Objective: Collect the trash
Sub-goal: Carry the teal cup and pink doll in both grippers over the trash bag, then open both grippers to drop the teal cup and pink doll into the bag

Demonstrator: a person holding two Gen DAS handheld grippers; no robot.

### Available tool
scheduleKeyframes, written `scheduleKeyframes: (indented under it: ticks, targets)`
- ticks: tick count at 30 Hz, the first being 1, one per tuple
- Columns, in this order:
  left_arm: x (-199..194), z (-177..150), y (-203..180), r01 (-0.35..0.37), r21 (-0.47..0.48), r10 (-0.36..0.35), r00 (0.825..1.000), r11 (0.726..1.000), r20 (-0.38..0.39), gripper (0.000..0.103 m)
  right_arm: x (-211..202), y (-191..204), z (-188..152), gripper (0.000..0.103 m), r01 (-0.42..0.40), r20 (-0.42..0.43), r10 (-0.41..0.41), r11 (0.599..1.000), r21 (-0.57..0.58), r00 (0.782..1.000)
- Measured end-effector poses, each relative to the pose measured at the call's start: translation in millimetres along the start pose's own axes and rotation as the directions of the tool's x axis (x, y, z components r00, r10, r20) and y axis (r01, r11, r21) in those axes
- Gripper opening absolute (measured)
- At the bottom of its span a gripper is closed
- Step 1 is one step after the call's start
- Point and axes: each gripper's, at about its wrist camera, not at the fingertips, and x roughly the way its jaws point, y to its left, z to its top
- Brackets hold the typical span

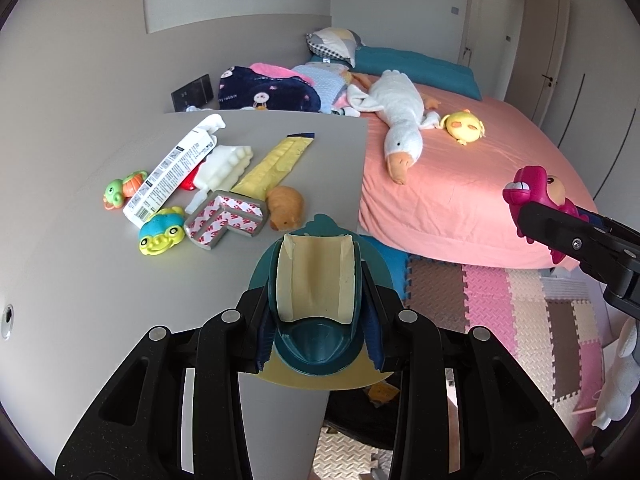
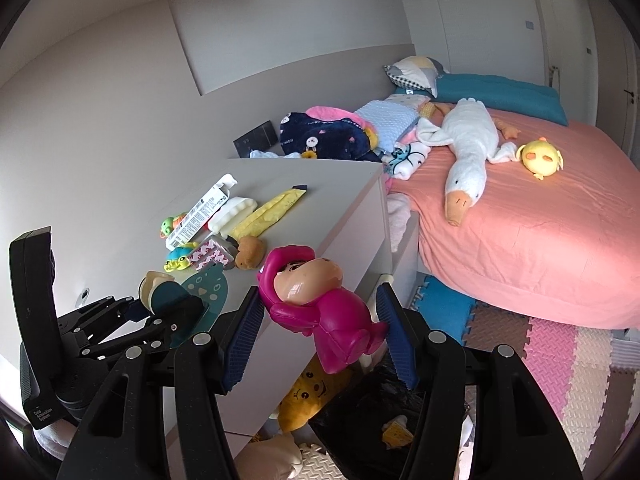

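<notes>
My left gripper [image 1: 318, 316] is shut on a teal and cream toy [image 1: 316, 292], held over the near edge of the grey cabinet top [image 1: 100, 280]. My right gripper [image 2: 320, 322] is shut on a magenta figure toy [image 2: 316, 300], held in the air off the cabinet's corner above a black trash bag [image 2: 372, 412]. On the cabinet lie a torn white box [image 1: 176, 168], a yellow wrapper [image 1: 276, 164], a grey corner guard with red-printed tape [image 1: 228, 218], white foam [image 1: 224, 166], a brown toy [image 1: 285, 208], a blue frog toy [image 1: 162, 230] and a green turtle toy [image 1: 122, 188].
A bed with a pink sheet [image 2: 540, 240] is to the right, with a white goose plush [image 2: 468, 148], a yellow chick plush [image 2: 540, 158] and pillows. Foam puzzle mats [image 2: 560, 360] cover the floor. A yellow plush [image 2: 308, 396] lies below the cabinet.
</notes>
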Motion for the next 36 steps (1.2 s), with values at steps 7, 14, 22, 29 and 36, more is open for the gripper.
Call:
scheduleKeyframes:
  ticks: [7, 14, 22, 29, 36]
  targets:
    - [7, 3, -23, 0.040, 0.047, -0.040, 0.999, 0.998, -0.014, 0.035, -8, -21, 0, 0.059, 0.037, 0.014, -0.038, 0.999, 0.038, 0.999]
    - [16, 4, -47, 0.080, 0.088, -0.077, 0.996, 0.993, -0.032, 0.035, -17, -44, -3, 0.059, 0.076, 0.017, -0.077, 0.995, 0.071, 0.997]
    - [24, 0, -72, 0.127, 0.135, -0.119, 0.991, 0.983, -0.068, 0.035, -17, -70, -7, 0.059, 0.117, 0.002, -0.119, 0.986, 0.120, 0.993]
    - [34, -7, -86, 0.165, 0.164, -0.146, 0.981, 0.972, -0.125, 0.036, -8, -92, -11, 0.060, 0.155, -0.027, -0.153, 0.973, 0.170, 0.988]
    - [30, -12, -85, 0.160, 0.190, -0.138, 0.983, 0.969, -0.123, 0.087, -8, -114, -10, 0.079, 0.255, -0.027, -0.256, 0.939, 0.230, 0.966]
